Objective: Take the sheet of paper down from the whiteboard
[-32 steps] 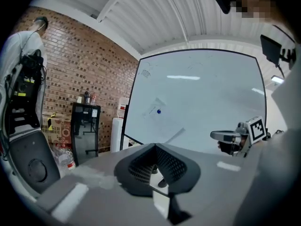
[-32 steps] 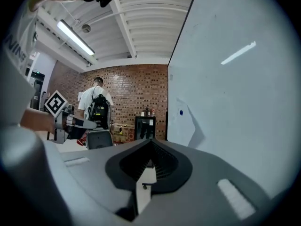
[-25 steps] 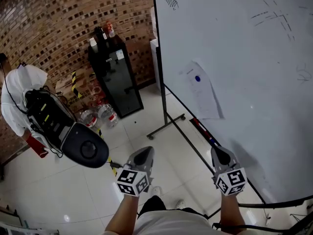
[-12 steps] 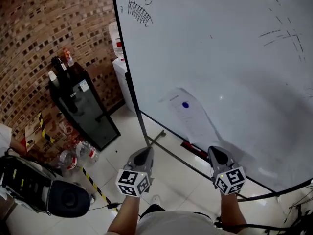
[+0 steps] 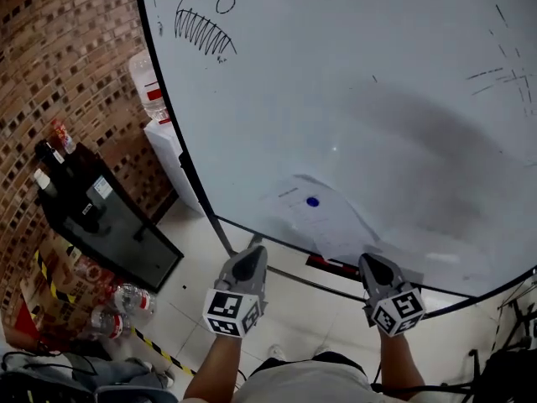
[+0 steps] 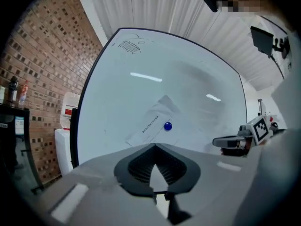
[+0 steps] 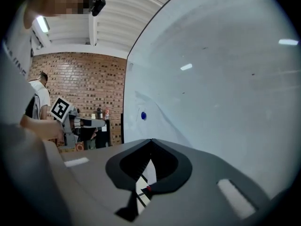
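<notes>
Left gripper (image 5: 249,261) and right gripper (image 5: 374,265), both closed and empty, hover near the sheet (image 5: 329,227), whose print is illegible.

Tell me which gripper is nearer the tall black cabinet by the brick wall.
Left. The left gripper is right of the black cabinet; the right gripper lies farther right, before the whiteboard.

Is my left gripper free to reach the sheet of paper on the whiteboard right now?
Probably yes. The left gripper faces the sheet of paper with nothing between them. A blue magnet pins the sheet to the whiteboard. The fingers are shut, so they'd need opening first.
</notes>
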`<state>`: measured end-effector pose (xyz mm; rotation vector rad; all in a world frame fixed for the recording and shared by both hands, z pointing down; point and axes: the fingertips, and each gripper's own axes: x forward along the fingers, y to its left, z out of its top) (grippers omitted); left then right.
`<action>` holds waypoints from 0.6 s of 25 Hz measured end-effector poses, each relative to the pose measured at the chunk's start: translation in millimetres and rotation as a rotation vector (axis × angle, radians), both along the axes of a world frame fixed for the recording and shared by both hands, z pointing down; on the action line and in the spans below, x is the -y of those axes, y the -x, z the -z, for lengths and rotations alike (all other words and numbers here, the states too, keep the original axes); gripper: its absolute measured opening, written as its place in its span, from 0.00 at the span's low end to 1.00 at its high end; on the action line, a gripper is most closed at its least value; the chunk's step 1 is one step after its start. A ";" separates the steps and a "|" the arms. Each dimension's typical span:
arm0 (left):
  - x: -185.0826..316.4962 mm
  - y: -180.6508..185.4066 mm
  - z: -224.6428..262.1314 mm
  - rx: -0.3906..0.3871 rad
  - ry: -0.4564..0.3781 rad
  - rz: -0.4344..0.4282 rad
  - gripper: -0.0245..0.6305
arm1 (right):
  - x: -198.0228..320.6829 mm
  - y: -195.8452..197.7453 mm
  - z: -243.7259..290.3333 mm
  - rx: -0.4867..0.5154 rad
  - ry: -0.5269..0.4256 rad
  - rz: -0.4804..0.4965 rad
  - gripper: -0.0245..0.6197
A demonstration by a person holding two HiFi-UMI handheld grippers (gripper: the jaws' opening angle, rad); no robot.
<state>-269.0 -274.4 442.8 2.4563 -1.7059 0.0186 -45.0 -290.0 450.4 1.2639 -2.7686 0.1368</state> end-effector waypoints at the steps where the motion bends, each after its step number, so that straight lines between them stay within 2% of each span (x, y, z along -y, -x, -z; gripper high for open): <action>1: 7.7 -4.9 1.0 0.004 -0.006 -0.016 0.04 | 1.3 -6.9 0.1 0.002 0.001 -0.024 0.05; 5: 34.8 -33.7 6.9 0.030 -0.024 -0.086 0.04 | 6.9 -37.2 3.2 0.026 0.000 -0.116 0.05; 8: 46.1 -51.7 12.0 0.056 -0.032 -0.118 0.04 | 9.8 -49.6 4.7 0.037 0.002 -0.141 0.05; 11: 62.9 -61.7 18.3 0.078 -0.049 -0.111 0.04 | 12.7 -58.2 9.2 0.038 -0.008 -0.144 0.05; 15: 81.9 -71.7 19.5 0.145 -0.068 -0.091 0.05 | 15.3 -64.9 10.3 0.051 -0.003 -0.151 0.05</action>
